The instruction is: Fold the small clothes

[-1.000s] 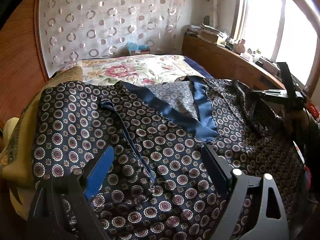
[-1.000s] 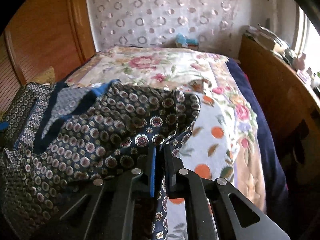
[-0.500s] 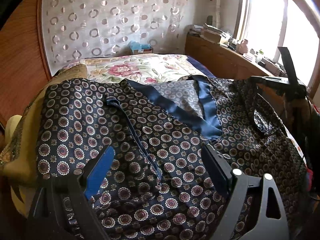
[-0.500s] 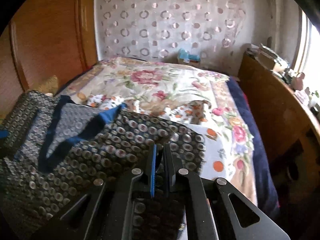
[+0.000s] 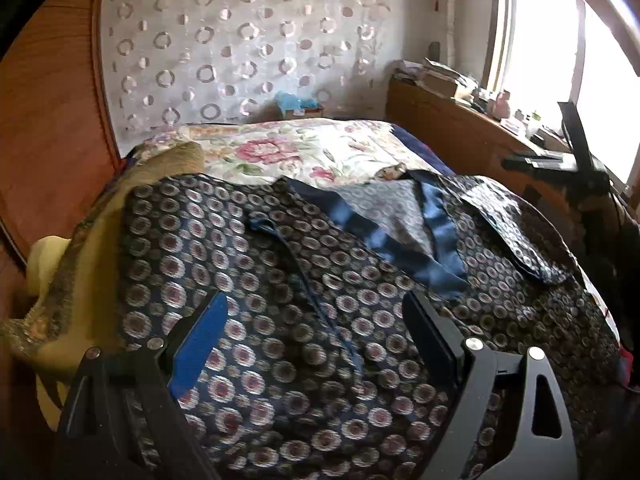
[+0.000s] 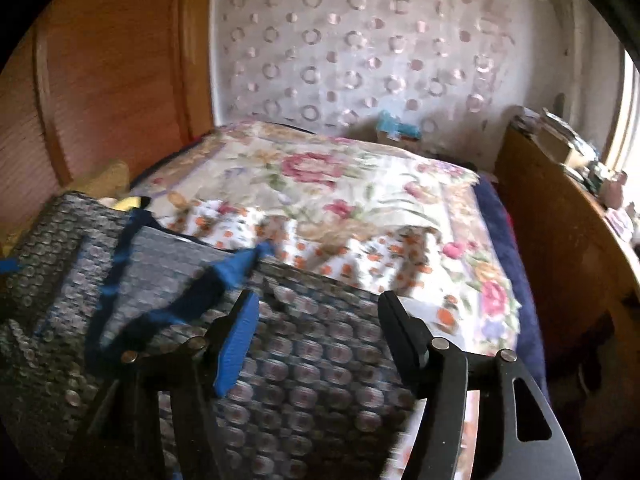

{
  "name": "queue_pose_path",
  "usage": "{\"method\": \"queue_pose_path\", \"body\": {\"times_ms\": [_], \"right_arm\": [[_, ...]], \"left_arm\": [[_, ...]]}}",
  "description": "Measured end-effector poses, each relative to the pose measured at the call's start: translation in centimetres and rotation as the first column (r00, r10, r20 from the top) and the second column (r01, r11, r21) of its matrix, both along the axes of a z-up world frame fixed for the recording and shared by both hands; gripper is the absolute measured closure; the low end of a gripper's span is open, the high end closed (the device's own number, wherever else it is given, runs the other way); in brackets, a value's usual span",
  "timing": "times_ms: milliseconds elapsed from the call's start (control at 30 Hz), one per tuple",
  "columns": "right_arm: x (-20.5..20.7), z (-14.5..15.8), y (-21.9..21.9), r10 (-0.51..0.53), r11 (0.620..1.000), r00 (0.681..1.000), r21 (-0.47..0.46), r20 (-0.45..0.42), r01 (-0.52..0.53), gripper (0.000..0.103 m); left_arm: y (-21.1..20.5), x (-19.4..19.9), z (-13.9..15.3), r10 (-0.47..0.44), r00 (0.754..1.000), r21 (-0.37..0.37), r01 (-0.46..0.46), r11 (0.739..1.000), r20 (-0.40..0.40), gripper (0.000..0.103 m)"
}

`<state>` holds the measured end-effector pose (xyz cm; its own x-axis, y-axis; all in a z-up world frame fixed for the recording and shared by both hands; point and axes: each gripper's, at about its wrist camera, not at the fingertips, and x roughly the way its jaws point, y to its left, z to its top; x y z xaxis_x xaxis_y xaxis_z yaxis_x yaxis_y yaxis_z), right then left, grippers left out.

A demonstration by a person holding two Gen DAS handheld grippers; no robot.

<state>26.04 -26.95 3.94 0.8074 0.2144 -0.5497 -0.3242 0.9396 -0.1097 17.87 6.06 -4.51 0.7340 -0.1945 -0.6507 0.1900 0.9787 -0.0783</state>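
Observation:
A dark navy garment with a round medallion print and plain blue collar trim (image 5: pixel 280 280) lies spread over the near part of the bed. Its right side is folded inward as a flap (image 5: pixel 516 232). My left gripper (image 5: pixel 316 308) hovers open and empty over the garment's middle. My right gripper (image 6: pixel 316 308) is open and empty just above the folded right part of the same garment (image 6: pixel 304 360). The right gripper's black body also shows in the left wrist view (image 5: pixel 576 160), at the right edge.
The bed has a floral cover (image 6: pixel 320 184) beyond the garment. A yellow-brown cushion (image 5: pixel 80 280) lies at the left. A wooden wardrobe (image 6: pixel 100 80) stands left. A cluttered wooden sill (image 5: pixel 460 120) runs under the window on the right.
My right gripper has opened and let go of the garment's right edge, which now lies folded over. The left gripper stayed open over the garment, with the view tilting up a little.

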Motion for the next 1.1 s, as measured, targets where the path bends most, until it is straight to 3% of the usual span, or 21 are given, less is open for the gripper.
{"method": "queue_pose_path", "body": {"times_ms": [300,433,533,600,667,733,867,1033,1100], "right_arm": [[2.1,-4.7,-3.7,-0.118,0.993,0.984,-0.042,-0.136,0.114,0.039],[3.2,-5.7,-4.3,-0.118,0.993,0.975,-0.003,-0.190,0.120,0.050],[3.7,-5.1,-5.0,-0.111,0.993,0.972,0.019,-0.206,0.117,0.060],[3.8,-4.7,-5.4,-0.086,0.994,0.973,0.042,-0.213,0.097,0.072],[3.9,-4.7,-5.6,-0.071,0.996,0.975,0.041,-0.212,0.081,0.094],[3.5,-4.6,-6.3,-0.070,0.996,0.978,0.035,-0.196,0.078,0.099],[2.5,-4.6,-7.6,-0.103,0.993,0.982,0.038,-0.158,0.110,0.101],[2.4,-5.4,-7.7,-0.108,0.993,0.977,0.034,-0.182,0.116,0.101],[2.5,-5.6,-7.5,-0.105,0.993,0.977,0.034,-0.186,0.114,0.101]], "left_arm": [[4.1,1.9,0.7,0.082,0.996,0.027,-0.083,0.996,0.016,0.013],[6.0,2.9,0.6,0.118,0.993,0.029,-0.118,0.993,0.002,0.013],[7.3,3.4,0.4,0.140,0.990,0.019,-0.140,0.990,-0.009,0.013],[8.1,3.9,0.3,0.156,0.988,0.011,-0.156,0.988,-0.018,0.013],[8.6,4.3,0.1,0.170,0.985,0.014,-0.170,0.985,-0.020,0.014],[9.1,4.8,0.0,0.180,0.983,0.017,-0.180,0.984,-0.024,0.015],[10.1,5.8,-0.5,0.181,0.982,-0.013,-0.182,0.983,-0.055,0.017],[11.3,7.0,-1.0,0.182,0.978,-0.060,-0.188,0.980,-0.098,0.018],[11.5,7.5,-1.2,0.184,0.977,-0.057,-0.191,0.980,-0.110,0.023]]}}
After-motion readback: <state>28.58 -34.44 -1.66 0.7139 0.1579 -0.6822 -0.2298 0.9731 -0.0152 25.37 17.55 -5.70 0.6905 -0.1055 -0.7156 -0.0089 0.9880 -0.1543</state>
